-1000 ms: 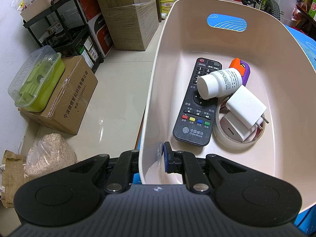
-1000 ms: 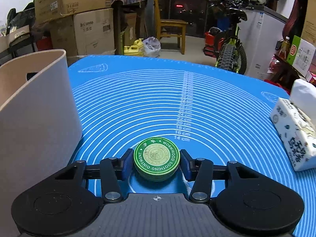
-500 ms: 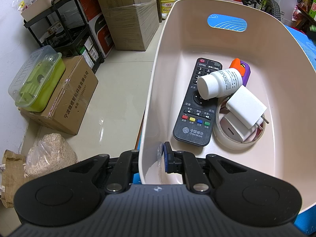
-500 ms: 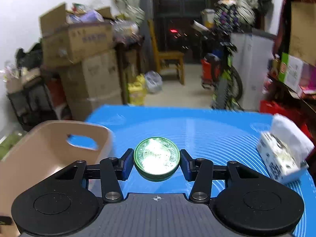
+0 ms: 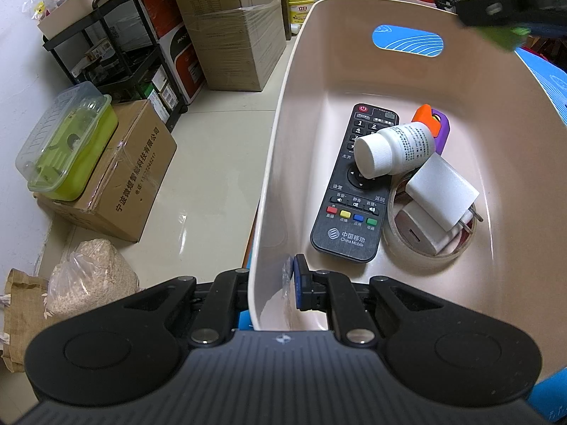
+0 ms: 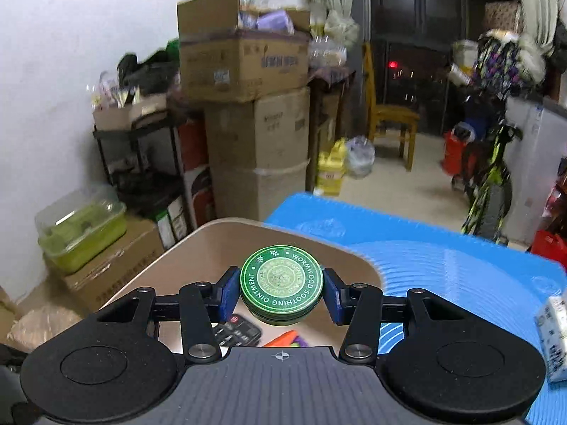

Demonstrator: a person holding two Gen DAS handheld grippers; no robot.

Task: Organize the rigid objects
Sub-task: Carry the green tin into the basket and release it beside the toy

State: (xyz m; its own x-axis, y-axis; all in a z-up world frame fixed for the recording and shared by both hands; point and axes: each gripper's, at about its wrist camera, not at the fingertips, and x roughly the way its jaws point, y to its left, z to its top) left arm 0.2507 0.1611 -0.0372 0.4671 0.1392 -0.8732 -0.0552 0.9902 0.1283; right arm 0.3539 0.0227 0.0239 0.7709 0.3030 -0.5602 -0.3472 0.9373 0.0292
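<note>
Centrally, beige bin (image 5: 407, 81) on blue mat (image 6: 443, 265); left gripper (image 5: 280, 283) clamped on its near wall at 6 o'clock. Inside: remote (image 5: 354, 191), white bottle (image 5: 393, 148). Right gripper (image 6: 281, 292) clamped on green ointment tin (image 6: 281, 281), above the bin.

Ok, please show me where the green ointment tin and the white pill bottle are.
green ointment tin (image 6: 281, 279), right wrist view, middle of its lid.
white pill bottle (image 5: 372, 157), left wrist view, on its cap.

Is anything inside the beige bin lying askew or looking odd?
Yes. The white plastic pill bottle lies tipped on its side across the black remote control, and two white chargers sit piled crookedly inside a tape roll. No damage is visible.
</note>
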